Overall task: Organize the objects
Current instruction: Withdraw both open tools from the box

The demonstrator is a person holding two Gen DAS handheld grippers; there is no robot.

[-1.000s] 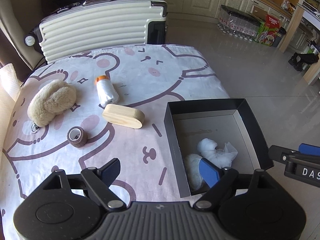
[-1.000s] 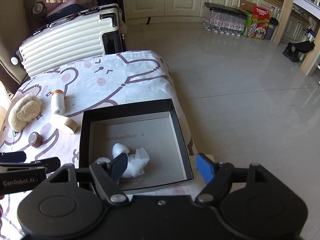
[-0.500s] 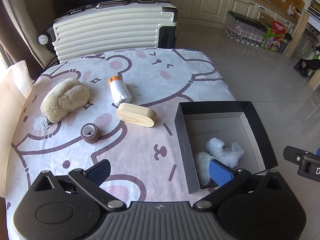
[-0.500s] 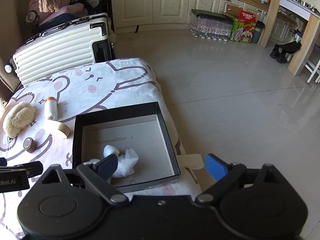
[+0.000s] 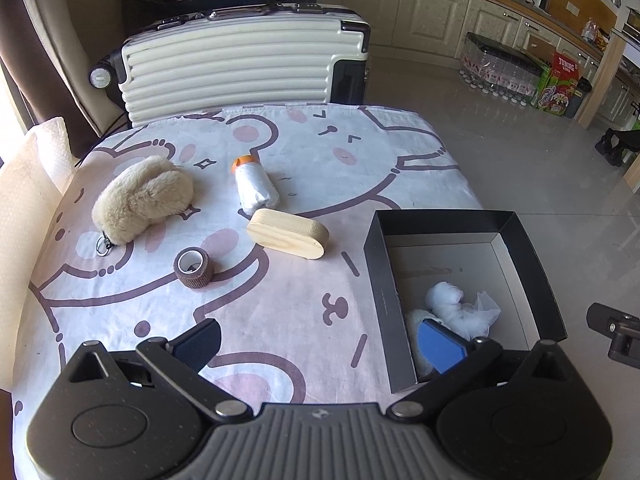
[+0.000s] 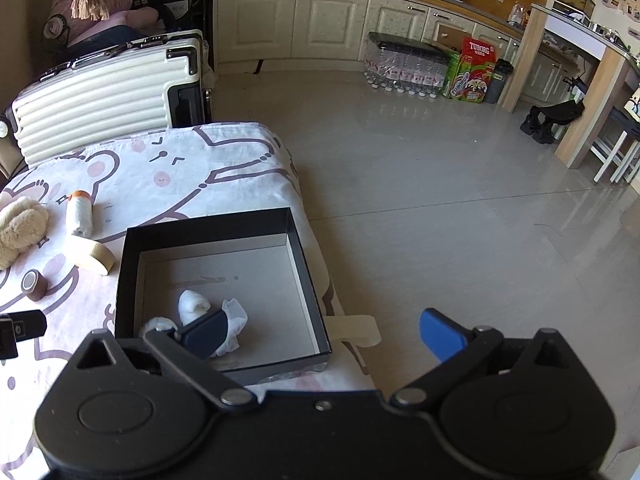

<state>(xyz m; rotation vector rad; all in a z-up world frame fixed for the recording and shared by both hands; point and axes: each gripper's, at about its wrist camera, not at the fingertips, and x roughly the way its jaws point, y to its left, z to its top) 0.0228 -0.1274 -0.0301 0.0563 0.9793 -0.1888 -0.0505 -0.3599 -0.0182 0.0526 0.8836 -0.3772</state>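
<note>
Black cardboard box (image 5: 520,240) already holds white wrapped bundles (image 5: 460,308); I see four things left on the table (image 5: 280,320), both claws wide, empty, just opened.

Left wrist view: mounted behind the left gripper (image 5: 318,340), angled steeply down from above the near edge of the cartoon-bear-printed tablecloth (image 5: 280,304), facing the ribbed cream hard-shell suitcase (image 5: 244,68). Right wrist view: set further right, behind the right gripper (image 6: 320,330), over the open black cardboard box (image 6: 298,264), taking in much grey tiled floor (image 6: 460,208). Shared by both: box (image 5: 380,280), cloth, suitcase, kitchen cabinets.
</note>
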